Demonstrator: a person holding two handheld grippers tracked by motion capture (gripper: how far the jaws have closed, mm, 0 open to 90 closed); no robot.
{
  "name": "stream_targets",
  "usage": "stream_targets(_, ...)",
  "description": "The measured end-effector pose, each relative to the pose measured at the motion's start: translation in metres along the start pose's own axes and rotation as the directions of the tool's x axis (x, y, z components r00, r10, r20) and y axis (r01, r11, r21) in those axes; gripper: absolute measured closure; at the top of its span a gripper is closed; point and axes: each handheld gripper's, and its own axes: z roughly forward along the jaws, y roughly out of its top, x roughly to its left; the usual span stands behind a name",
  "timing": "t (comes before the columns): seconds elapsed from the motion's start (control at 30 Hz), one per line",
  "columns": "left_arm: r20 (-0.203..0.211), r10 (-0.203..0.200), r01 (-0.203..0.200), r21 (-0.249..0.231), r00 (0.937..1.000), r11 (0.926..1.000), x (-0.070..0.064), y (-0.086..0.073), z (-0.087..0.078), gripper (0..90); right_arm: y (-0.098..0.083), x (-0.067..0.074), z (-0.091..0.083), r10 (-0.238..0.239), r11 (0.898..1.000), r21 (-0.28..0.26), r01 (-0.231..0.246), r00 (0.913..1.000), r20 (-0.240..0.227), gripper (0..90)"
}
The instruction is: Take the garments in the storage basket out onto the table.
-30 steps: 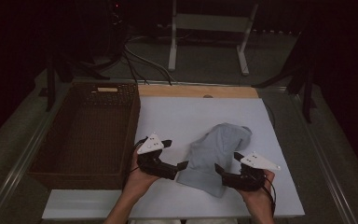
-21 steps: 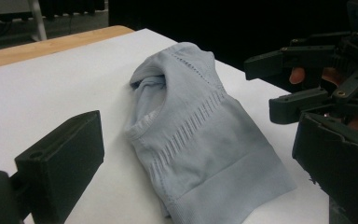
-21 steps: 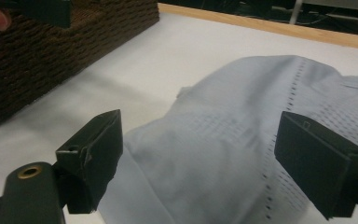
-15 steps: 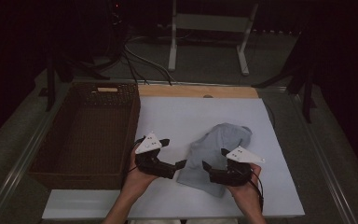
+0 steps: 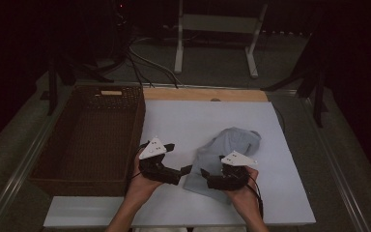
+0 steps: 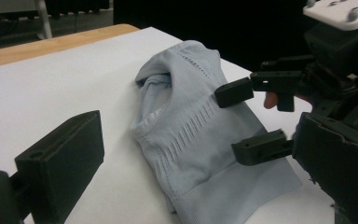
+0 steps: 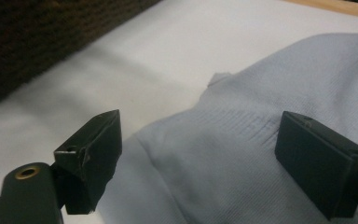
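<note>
**Both grippers close in on a crumpled blue garment**

The garment (image 5: 224, 154) lies on the white board (image 5: 290, 193), near the person's edge and a little right of the middle, well apart from the wicker basket (image 5: 89, 140) at the left. It is pale blue knit, bunched rather than flat: one end is rolled up into a hollow fold, as the left gripper view shows (image 6: 191, 126), with rows of small openwork holes running across the fabric and a smoother hem at the near edge. It looks soft and limp, likely to sag when lifted by one corner.

The right gripper (image 5: 211, 178) hovers over the near edge of the cloth, its jaws spread wide and pointing left across it; in the right gripper view the fabric (image 7: 270, 140) lies between and beneath the two pads, and neither presses on it. That stance suggests a grab at the hem is being lined up.

The left gripper (image 5: 184, 170) sits just beside the garment's left edge, aimed at it. One of its pads shows in its own view, the other is out of frame, so I cannot tell how its jaws stand. It seems placed to take the opposite edge, perhaps for folding or for moving the garment to the basket.
</note>
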Motion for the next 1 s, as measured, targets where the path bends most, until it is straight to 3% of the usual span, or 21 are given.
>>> stream_targets(0.17,0.001,-0.005,0.005,0.0,1.0,1.0,0.0,-0.001,0.001,3.7,-0.002,-0.003,0.006,-0.017,0.999,0.031,0.016,0.9995,0.027,14.8)
stream_targets(0.27,0.001,-0.005,0.005,0.0,1.0,1.0,0.0,-0.001,0.0,3.7,-0.005,-0.008,0.012,-0.018,0.997,0.076,0.014,0.9985,0.052,14.3)
stream_targets(0.4,0.0,-0.004,0.004,0.002,1.0,1.0,0.001,-0.001,0.0,3.7,-0.009,-0.012,0.018,-0.023,0.99,0.142,0.013,0.9974,0.068,17.8)
stream_targets(0.6,0.002,-0.005,0.005,-0.001,1.0,1.0,0.001,-0.001,0.0,3.7,-0.013,-0.014,0.025,-0.013,0.986,0.167,-0.003,0.9955,0.094,24.9)
stream_targets(0.8,0.003,-0.004,0.004,-0.004,1.0,1.0,0.0,-0.001,-0.001,3.7,-0.014,-0.013,0.031,-0.023,0.979,0.203,-0.002,0.9919,0.125,39.8)
stream_targets(1.0,0.003,-0.002,0.002,-0.003,1.0,1.0,0.0,-0.001,-0.001,3.7,-0.012,-0.01,0.032,-0.043,0.976,0.217,0.016,0.992,0.119,68.5)
